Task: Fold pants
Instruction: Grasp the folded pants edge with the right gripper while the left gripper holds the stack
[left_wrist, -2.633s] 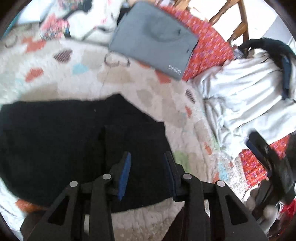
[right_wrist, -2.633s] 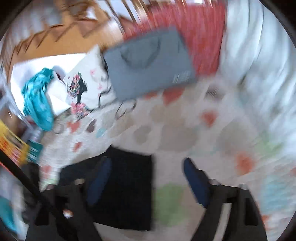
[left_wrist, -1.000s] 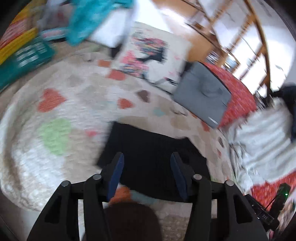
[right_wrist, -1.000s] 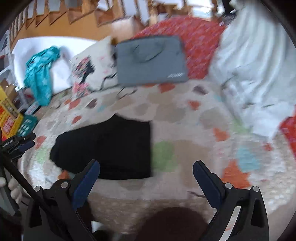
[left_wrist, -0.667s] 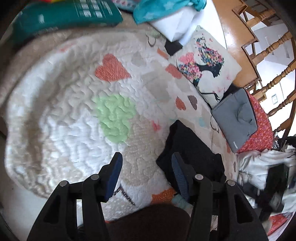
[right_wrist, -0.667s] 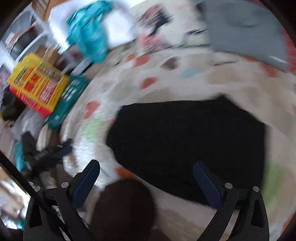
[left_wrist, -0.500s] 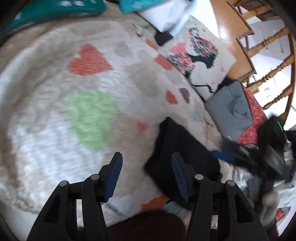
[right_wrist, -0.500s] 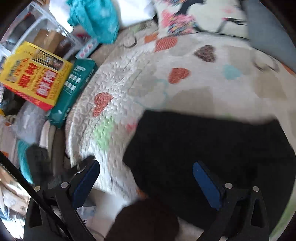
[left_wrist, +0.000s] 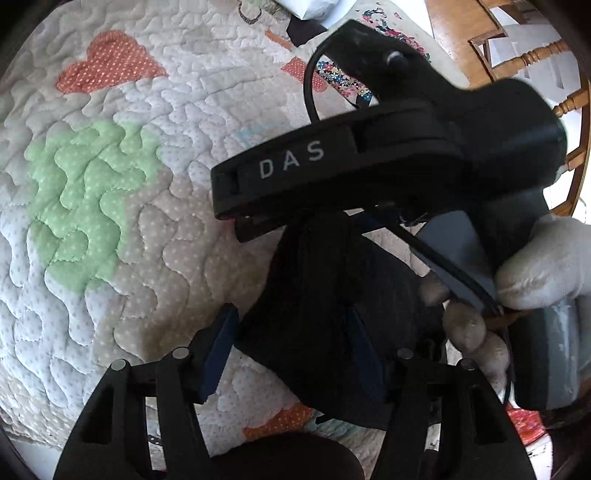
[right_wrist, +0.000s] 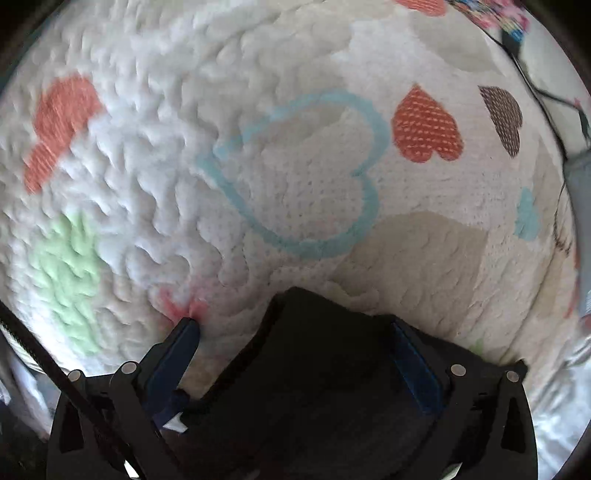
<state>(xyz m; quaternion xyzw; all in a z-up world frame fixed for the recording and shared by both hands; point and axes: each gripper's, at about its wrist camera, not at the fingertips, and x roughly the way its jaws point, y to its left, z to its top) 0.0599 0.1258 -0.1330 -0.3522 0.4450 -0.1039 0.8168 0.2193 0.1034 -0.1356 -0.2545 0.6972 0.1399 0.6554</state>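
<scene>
The quilt (left_wrist: 110, 206), patterned with hearts, fills both views, and everything here is placed relative to it. One second ago the pants (left_wrist: 317, 295) were seen from well above as a flat, part-folded black rectangle on the quilt; now both cameras have been brought down close, and the black cloth fills the lower middle of each view, its end bunched up off the quilt in the left wrist view.

The right tongs (right_wrist: 295, 350) have been swung across and turned to point down at the quilt. They are held wide, with the end of the pants (right_wrist: 314, 369) lying between the fingers and no pad seen pressing on it. The left tongs (left_wrist: 291, 347) are about half spread and opening; the raised fold of cloth stands between the blue pads, with a gap visible at the left pad (contact at the right pad cannot be told).

In the left wrist view the body of the right tool is seen just above the pants, held by a gloved hand (left_wrist: 535, 266).

It is judged that one end of the pants has been reached by both tongs, and that a grip for the next fold is being prepared but not yet made.
</scene>
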